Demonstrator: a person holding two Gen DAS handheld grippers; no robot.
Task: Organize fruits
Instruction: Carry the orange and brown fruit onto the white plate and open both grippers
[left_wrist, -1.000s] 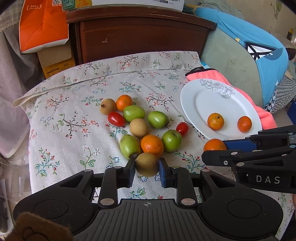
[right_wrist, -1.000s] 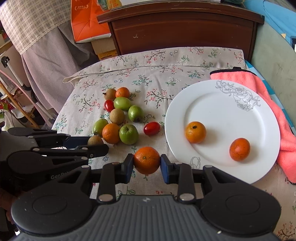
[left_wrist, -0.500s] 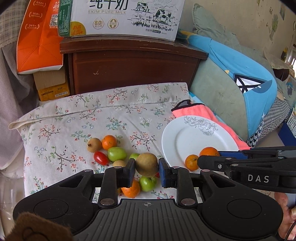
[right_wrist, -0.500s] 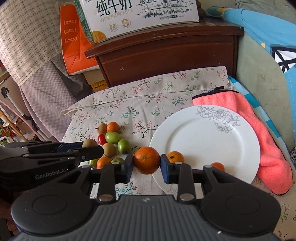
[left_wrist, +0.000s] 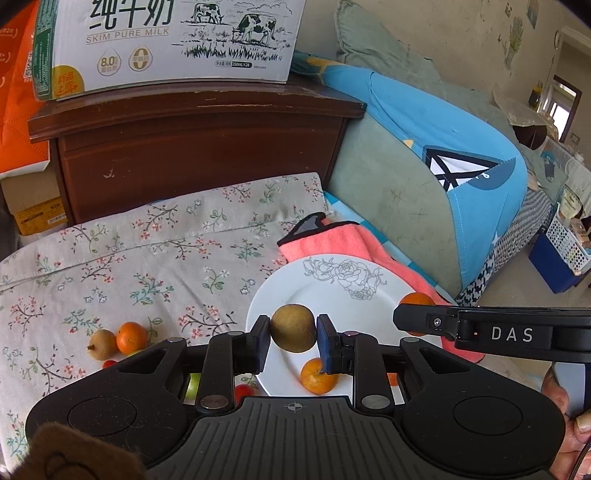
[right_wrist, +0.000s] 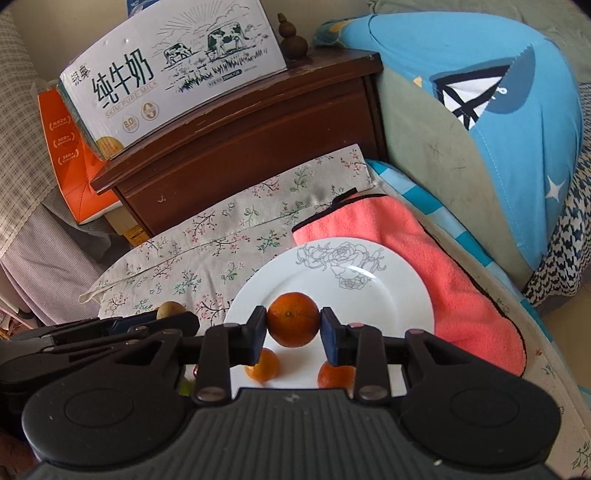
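left gripper (left_wrist: 292, 334) clamped on brown fruit (left_wrist: 292, 328), right gripper (right_wrist: 293, 325) clamped on orange (right_wrist: 293, 319), both held above white plate (right_wrist: 388, 295). lower until touching bare plate, clear of two oranges there, then release.

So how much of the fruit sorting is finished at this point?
Early days, it seems. Two small oranges already sit on the white plate. The left gripper holds a brown fruit and the right gripper holds a larger orange, both above the plate. An orange and a brown fruit, at least, still wait on the floral cloth.
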